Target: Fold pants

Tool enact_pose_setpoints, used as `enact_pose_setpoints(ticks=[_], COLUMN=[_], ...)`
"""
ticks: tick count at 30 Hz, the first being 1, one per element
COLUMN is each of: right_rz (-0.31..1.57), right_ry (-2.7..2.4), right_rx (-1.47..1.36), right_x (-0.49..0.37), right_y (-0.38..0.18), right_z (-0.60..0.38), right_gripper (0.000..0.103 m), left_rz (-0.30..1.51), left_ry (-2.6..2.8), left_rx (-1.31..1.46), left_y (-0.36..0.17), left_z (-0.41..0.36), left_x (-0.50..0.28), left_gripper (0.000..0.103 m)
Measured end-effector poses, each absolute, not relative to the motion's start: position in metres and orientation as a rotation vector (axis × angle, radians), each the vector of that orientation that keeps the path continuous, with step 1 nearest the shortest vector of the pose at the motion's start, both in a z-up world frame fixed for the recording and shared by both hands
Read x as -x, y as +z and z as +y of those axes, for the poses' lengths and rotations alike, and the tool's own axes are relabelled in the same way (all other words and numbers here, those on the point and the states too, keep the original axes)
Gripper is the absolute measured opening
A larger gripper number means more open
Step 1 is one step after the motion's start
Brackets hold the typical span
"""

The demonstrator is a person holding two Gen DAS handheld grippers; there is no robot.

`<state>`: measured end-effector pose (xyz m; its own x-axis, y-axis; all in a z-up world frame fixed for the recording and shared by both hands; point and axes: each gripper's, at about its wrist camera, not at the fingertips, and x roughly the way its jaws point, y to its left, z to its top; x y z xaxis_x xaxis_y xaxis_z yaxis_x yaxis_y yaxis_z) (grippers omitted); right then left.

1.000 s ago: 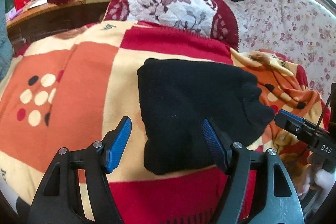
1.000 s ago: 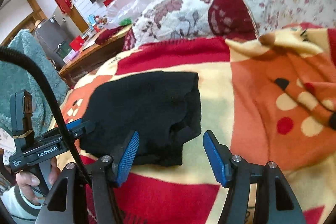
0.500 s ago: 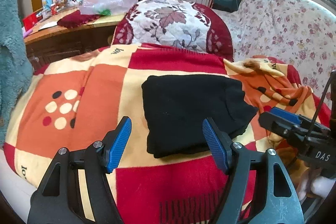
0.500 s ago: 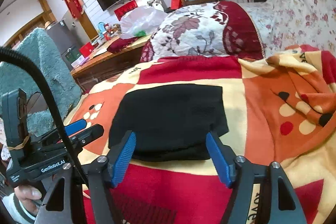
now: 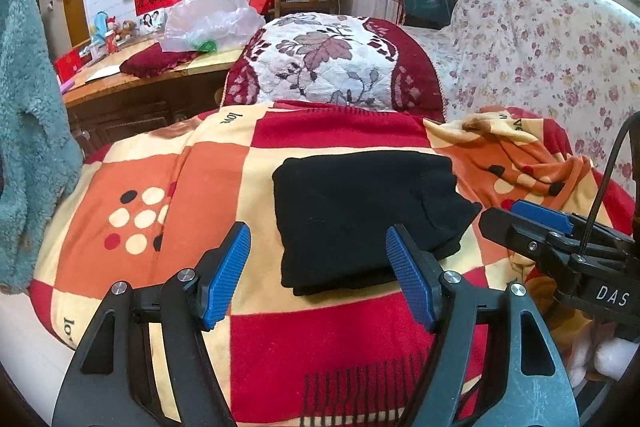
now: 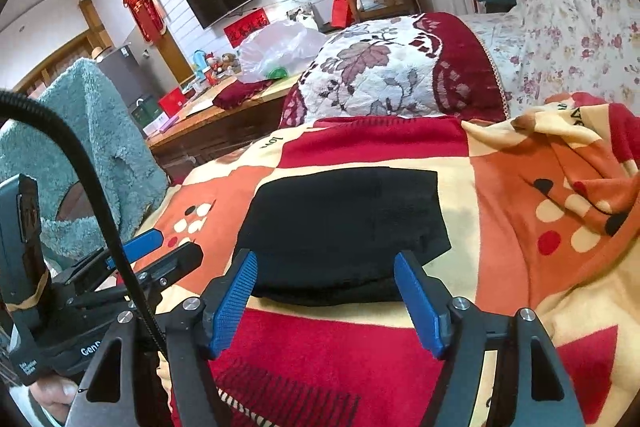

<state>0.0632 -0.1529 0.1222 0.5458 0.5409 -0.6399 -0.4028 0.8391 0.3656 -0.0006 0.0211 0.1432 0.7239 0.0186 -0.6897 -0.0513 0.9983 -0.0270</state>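
On a patterned blanket [image 5: 208, 187], black pants [image 5: 360, 215] are seen folded into a compact stack; folding appears finished. Both the left gripper [image 5: 318, 273] and right gripper [image 6: 326, 297] are held above it, jaws released and empty.

My right gripper [image 5: 532, 227] enters the left view only from the edge, its handle cut off, and the hand [image 5: 608, 359] under it is a pale sliver. My left gripper [image 6: 148, 251] likewise trails out of the right view. The pants [image 6: 344, 227] hide their folded layers underneath. The blanket [image 5: 320, 347] runs past the bottom edge.
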Motion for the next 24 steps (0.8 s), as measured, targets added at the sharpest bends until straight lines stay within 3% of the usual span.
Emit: enact_pose_setpoints(ticks=[24], right_rz=[0.838], right_ry=[0.566], right_rx=[-0.207], right_x=[-0.0599], right_y=[0.1194], right_z=[-0.1541], right_gripper=[0.070], left_rz=[0.742], left_ry=[0.052], left_rx=[0.061], left_y=[0.1506], left_z=[0.0170], left_x=[0.0064], left_gripper=[0.071])
